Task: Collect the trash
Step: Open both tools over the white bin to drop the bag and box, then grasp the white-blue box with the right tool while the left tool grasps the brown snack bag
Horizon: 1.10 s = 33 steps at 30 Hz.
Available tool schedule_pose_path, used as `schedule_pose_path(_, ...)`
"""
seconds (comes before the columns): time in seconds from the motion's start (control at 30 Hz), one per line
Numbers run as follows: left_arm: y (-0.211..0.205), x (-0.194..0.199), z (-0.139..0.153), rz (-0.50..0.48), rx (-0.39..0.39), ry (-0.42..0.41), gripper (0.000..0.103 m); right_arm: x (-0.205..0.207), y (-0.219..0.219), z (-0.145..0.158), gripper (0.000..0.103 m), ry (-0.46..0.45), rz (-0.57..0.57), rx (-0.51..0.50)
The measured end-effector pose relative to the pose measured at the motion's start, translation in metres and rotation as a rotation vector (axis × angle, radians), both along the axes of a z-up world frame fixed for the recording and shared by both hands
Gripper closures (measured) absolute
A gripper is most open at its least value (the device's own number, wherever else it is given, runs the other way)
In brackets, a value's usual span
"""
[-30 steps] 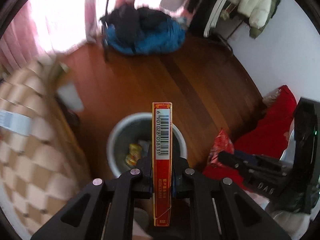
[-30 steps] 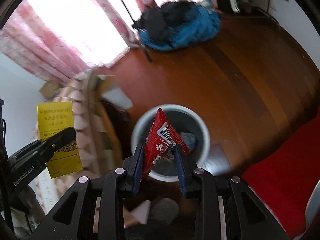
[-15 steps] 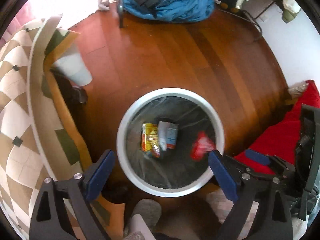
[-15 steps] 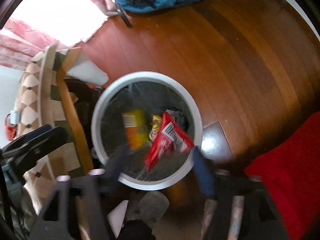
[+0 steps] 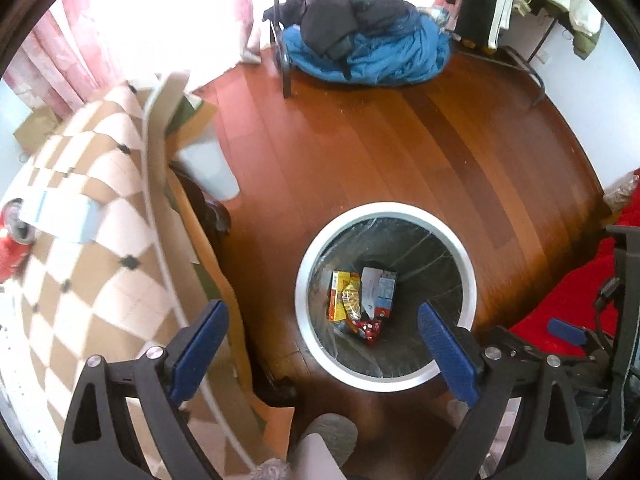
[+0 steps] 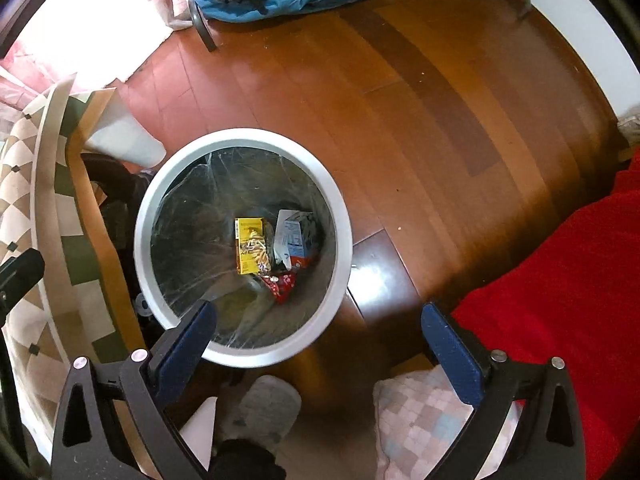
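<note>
White-rimmed bin [image 6: 344, 236], yellow box [image 6: 249, 250], red wrapper [image 6: 283, 286], checkered tan-cream tablecloth [image 5: 80, 264]

Red wrapper [image 5: 370, 328] partly under other trash, red can [image 5: 10, 248] cut off, tablecloth [image 5: 80, 184] blurred
</note>
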<state>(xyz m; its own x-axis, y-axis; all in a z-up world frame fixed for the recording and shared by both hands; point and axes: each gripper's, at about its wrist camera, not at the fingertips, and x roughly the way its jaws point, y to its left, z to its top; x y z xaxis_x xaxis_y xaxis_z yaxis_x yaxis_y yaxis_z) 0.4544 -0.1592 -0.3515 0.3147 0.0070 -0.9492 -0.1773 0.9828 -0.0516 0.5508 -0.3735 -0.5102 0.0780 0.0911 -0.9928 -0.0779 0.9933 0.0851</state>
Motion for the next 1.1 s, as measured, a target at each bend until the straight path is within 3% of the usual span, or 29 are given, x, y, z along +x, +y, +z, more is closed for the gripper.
schedule_pose_path(0.13,0.011,-0.016,0.046,0.033,0.047,-0.072,0.006,-0.011,-0.003,0.037,0.000,-0.043,-0.021,0.026)
schedule_pose_path(0.23,0.033,-0.029,0.084,0.081,0.075,-0.137,0.006,-0.019,0.004,0.079,0.000,-0.106,-0.032,0.071)
schedule_pose_path(0.33,0.064,-0.043,0.118,0.128,0.055,-0.203,0.006,-0.025,0.022,0.130,0.000,-0.181,-0.008,0.137)
schedule_pose_path(0.47,0.130,-0.073,0.157,0.234,0.067,-0.289,0.006,-0.033,0.085,0.196,0.000,-0.259,0.115,0.210)
schedule_pose_path(0.57,0.182,-0.093,0.161,0.323,0.136,-0.298,0.006,-0.037,0.152,0.222,0.000,-0.270,0.252,0.224)
schedule_pose_path(0.73,0.264,-0.124,0.138,0.481,0.196,-0.245,0.002,-0.044,0.277,0.215,0.000,-0.224,0.454,0.159)
schedule_pose_path(0.87,0.328,-0.155,0.103,0.618,0.230,-0.173,0.002,-0.041,0.371,0.181,0.000,-0.179,0.600,0.069)
schedule_pose_path(1.03,0.372,-0.185,0.057,0.718,0.218,-0.083,0.002,-0.029,0.449,0.132,0.002,-0.160,0.732,-0.078)
schedule_pose_path(1.1,0.384,-0.195,0.044,0.737,0.204,-0.063,0.002,-0.022,0.470,0.115,0.011,-0.150,0.757,-0.115)
